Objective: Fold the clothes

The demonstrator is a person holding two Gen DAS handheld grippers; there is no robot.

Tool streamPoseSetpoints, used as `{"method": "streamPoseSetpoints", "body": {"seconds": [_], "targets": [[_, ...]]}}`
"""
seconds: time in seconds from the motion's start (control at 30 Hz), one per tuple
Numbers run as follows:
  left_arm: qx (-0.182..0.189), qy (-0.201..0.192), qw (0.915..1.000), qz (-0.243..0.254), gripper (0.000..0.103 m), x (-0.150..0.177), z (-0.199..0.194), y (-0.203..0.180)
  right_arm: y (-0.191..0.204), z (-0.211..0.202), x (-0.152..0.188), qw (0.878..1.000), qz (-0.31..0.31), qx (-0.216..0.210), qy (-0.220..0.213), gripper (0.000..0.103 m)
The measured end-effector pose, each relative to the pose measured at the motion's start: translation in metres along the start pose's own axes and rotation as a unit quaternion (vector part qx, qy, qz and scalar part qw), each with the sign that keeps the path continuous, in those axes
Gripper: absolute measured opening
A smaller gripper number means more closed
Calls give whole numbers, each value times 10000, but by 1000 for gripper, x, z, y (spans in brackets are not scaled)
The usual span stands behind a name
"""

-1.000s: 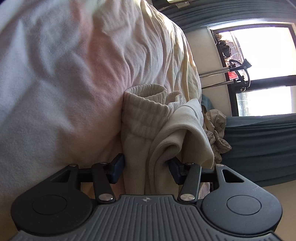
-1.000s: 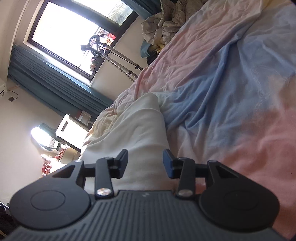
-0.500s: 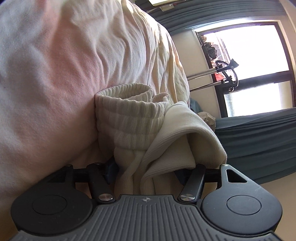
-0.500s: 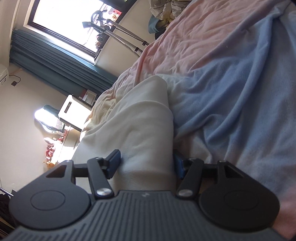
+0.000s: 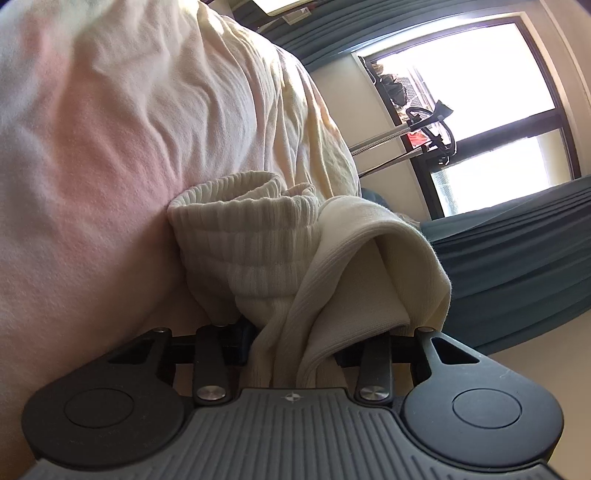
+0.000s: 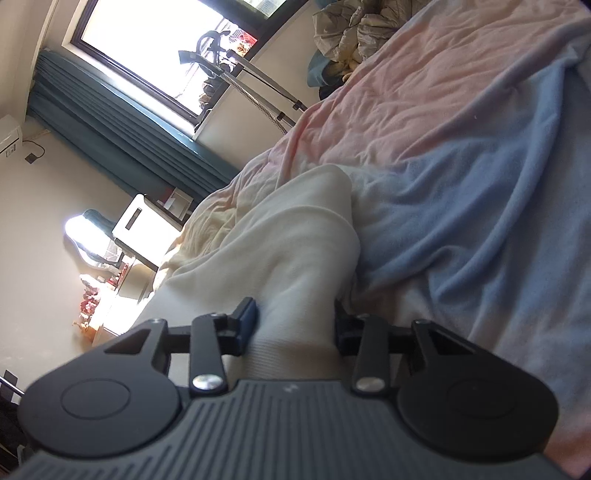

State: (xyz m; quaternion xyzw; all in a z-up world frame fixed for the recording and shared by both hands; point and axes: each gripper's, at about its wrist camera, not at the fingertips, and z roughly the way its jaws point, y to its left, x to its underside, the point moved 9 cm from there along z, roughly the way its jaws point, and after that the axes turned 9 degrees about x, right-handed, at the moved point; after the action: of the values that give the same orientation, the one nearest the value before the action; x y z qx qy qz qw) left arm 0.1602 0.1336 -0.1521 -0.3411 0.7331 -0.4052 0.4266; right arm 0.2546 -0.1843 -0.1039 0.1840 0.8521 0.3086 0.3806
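A cream knit garment (image 5: 295, 266) with a ribbed cuff (image 5: 236, 221) lies on the bed. In the left wrist view its bunched folds fill the gap of my left gripper (image 5: 291, 343), whose jaws press the fabric from both sides. In the right wrist view another part of the same cream garment (image 6: 295, 251) runs between the jaws of my right gripper (image 6: 295, 325), which are closed on it. Both pairs of fingertips are partly hidden by cloth.
The bed is covered by a pink, blue and cream blanket (image 6: 461, 155). A crumpled pile of clothes (image 6: 354, 29) lies at its far end. A window (image 5: 480, 103), teal curtains (image 6: 122, 125) and a metal rack (image 6: 255, 92) stand beyond the bed.
Both grippers moved forward onto the cream garment and closed on it. The fabric now sits deeper between the jaws in both views.
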Motion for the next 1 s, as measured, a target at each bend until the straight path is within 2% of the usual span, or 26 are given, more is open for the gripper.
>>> {"method": "streamPoseSetpoints", "body": {"seconds": [0.07,0.13,0.3,0.43,0.6,0.73,0.83,0.93,1.0], "targets": [[-24,-29,9999,123,30,1,-5,-6,8,-9,-5,9998,36,-21,-193,27],[21,-22,9996,281,26,1,-10,-17,18,-20,-11,9994,39,-37,-356,25],[314,134,9976,604,25,6,-21,-66,46,-63,-39,9966,-299,13,-774,23],[578,337,9953,700,25,35,-17,-118,40,-121,-73,9930,-282,93,-1145,23],[890,703,9896,889,25,104,11,-179,-8,-193,-124,9868,-37,252,-1596,23],[1092,1136,9825,988,25,166,54,-217,-57,-244,-166,9784,-185,661,-1952,23],[1209,1479,9735,1259,26,214,90,-241,-107,-275,-193,9711,-145,962,-2178,23],[1367,1757,9599,1705,26,264,124,-262,-162,-297,-212,9643,-15,1248,-2334,23],[1418,1947,9535,1811,26,293,146,-268,-199,-306,-220,9605,108,1413,-2395,23]]}}
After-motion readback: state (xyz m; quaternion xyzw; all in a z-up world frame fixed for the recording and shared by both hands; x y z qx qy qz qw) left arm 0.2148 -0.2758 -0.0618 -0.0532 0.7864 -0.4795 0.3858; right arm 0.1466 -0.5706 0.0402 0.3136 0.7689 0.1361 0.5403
